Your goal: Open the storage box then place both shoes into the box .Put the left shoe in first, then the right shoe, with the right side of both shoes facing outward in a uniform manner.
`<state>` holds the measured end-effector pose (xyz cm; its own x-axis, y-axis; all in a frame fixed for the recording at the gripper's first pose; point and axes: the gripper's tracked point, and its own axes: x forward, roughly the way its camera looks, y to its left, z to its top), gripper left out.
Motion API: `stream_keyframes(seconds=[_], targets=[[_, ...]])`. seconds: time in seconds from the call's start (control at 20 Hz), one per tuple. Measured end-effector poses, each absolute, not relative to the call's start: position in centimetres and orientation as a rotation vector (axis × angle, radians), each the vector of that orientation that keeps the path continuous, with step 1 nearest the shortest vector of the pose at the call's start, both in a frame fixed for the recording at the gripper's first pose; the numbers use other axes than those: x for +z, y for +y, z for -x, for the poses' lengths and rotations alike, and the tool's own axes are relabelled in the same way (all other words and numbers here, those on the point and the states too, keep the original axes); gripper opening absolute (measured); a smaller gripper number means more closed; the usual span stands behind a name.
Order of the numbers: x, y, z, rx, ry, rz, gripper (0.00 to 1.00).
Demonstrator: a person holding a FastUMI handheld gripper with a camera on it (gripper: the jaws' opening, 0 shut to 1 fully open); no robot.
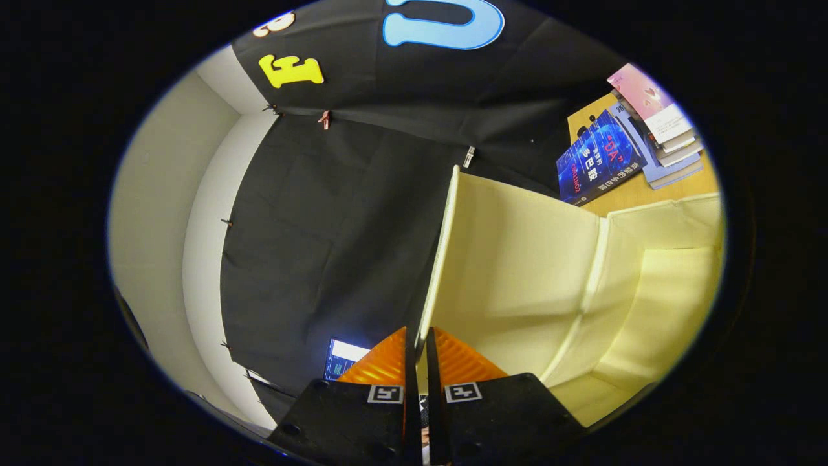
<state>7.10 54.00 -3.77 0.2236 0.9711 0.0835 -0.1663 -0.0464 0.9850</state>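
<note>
- Hanging behind everything, the black cloth wall (336, 213) is the largest thing, running from 9 o'clock up to 12 o'clock of the fingers, with small clips pinned along its seams.
- A pale plain wall (162, 213) stands further out at 9 o'clock, beside the cloth.
- The storage box (556, 272), cream-yellow, lies at 1 to 3 o'clock of the fingers, and its inner walls and folded corners face the camera; no shoe can be seen inside the part that shows.
- The box's raised flap (446, 246) stands on edge, and its thin rim runs from between the fingers up toward 12 o'clock.
- The wooden desk (647, 194) shows beyond the box at 2 o'clock.
- A stack of books (660, 139) rests on the desk there, with a blue-covered book (598, 165) leaning just beside it, touching the desk.
- A lit screen (343, 357) glows low at 10 o'clock, just beside the left finger.
- The gripper (418, 353) has its fingers nearly together, one on each side of the flap's lower edge; the narrow slot between them holds that edge, and both appear to press on it.
</note>
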Motion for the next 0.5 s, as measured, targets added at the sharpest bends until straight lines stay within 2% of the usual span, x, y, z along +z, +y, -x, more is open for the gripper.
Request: stream_keyframes(seconds=[0.05,0.1,0.2,0.35,0.5], targets=[[-3.8,54.0,-7.1,1.155,0.891,-1.249,0.09],[-3.7,54.3,-7.1,1.156,0.895,-1.256,0.14],[-3.9,54.8,-7.3,1.143,0.908,-1.256,0.14],[-4.4,54.9,-7.6,1.111,0.904,-1.243,0.48],[-5.4,54.6,-7.6,1.077,0.899,-1.187,0.89]])
